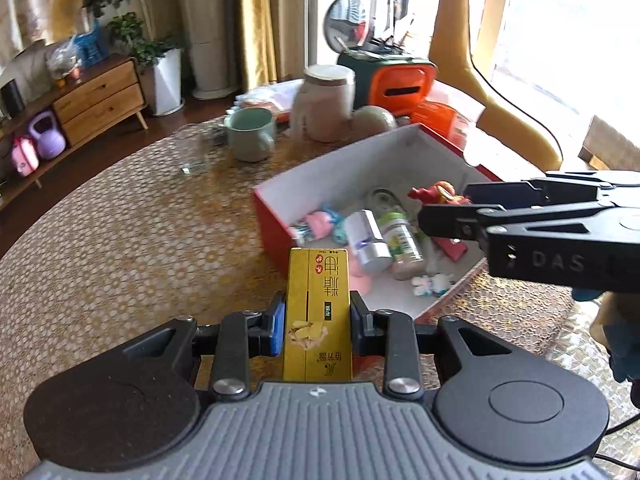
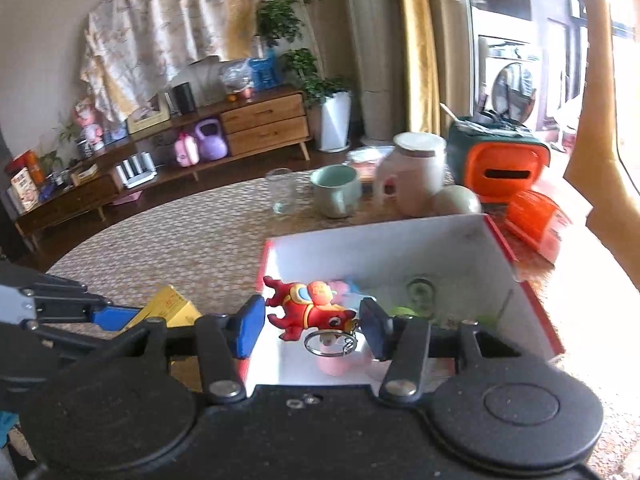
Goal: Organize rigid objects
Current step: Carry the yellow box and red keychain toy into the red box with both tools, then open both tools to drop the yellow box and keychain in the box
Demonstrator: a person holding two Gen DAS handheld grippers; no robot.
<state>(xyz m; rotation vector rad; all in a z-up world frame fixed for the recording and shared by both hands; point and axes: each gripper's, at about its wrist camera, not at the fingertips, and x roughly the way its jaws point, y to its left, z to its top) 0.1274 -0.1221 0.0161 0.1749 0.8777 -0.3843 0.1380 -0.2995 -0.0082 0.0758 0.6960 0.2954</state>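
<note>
Left gripper (image 1: 317, 322) jaws pinch gold carton (image 1: 318, 312) at frame centre; right gripper (image 2: 312, 326) jaws clamp red keychain toy (image 2: 310, 310) over red box (image 2: 536, 304) — both prob. for dropping in.

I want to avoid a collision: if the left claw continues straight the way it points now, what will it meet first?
Probably the red box: its near wall lies just beyond the gold carton that the left claw holds. Depth is unclear, so it might pass above the rim.

On the table (image 1: 120, 240) the box (image 1: 360, 152) sits right of centre with two bottles (image 1: 404, 236) and small toys (image 1: 316, 224) lying inside it, while behind it stand a mug (image 1: 250, 134), a jar (image 1: 324, 104) and a glass (image 2: 282, 190) left of the mug.
</note>
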